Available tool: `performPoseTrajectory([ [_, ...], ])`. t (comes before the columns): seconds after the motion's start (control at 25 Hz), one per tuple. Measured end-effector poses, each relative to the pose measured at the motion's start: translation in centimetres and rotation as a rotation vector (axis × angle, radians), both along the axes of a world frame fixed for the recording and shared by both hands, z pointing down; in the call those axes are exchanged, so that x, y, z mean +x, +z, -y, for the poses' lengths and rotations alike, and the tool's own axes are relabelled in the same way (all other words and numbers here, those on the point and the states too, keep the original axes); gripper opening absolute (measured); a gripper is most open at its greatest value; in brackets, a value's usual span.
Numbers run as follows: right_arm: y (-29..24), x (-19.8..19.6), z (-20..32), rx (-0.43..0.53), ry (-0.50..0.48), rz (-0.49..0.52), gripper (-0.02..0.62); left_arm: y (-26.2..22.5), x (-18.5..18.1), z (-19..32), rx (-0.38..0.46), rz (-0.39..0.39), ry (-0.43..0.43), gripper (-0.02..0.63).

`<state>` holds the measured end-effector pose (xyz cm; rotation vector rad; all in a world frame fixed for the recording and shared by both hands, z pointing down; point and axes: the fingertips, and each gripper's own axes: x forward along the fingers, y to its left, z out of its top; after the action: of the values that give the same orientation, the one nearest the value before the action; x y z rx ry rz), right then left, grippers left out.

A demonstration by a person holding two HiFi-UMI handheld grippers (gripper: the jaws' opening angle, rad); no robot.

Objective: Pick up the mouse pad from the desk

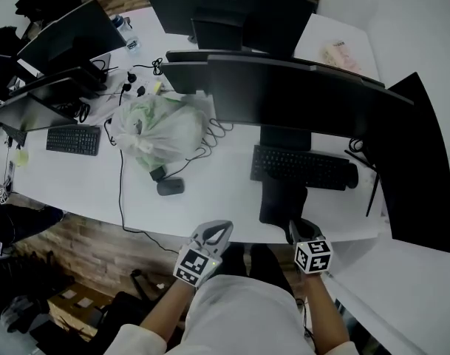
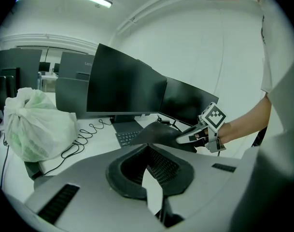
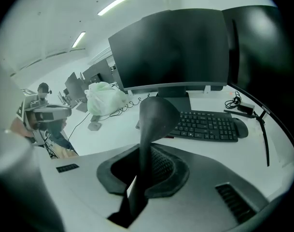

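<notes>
Right gripper [image 3: 147, 151]: jaws closed on the near edge of the mouse pad [image 3: 156, 115], pads pressing the thin black sheet. The pad rises out of the jaws and curls over at its free end, above the desk [image 1: 210, 198], near the keyboard [image 1: 302, 167]. Cannot tell whether the far edge touches the desk.

Left gripper [image 2: 147, 151]: jaws together at the tips, nothing between them. It sits left of the right gripper, over the near desk edge.

Far of the pad: keyboard, black mouse [image 3: 241, 128] at its right end, monitor [image 1: 284, 95] behind.

Left on the desk: white plastic bag [image 1: 154, 128], a second mouse [image 1: 170, 187] just near of it.
</notes>
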<state>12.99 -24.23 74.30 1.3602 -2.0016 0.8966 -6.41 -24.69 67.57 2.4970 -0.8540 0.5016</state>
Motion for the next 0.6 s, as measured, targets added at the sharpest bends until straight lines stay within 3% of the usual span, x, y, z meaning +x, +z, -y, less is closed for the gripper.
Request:
performPoseTrajectory([
  [0.6, -13.1, 2.9, 0.2, 0.192, 0.048, 0.070, 0.044, -6.9, 1.5, -0.7, 0.024, -0.096, -0.051, 0.015],
])
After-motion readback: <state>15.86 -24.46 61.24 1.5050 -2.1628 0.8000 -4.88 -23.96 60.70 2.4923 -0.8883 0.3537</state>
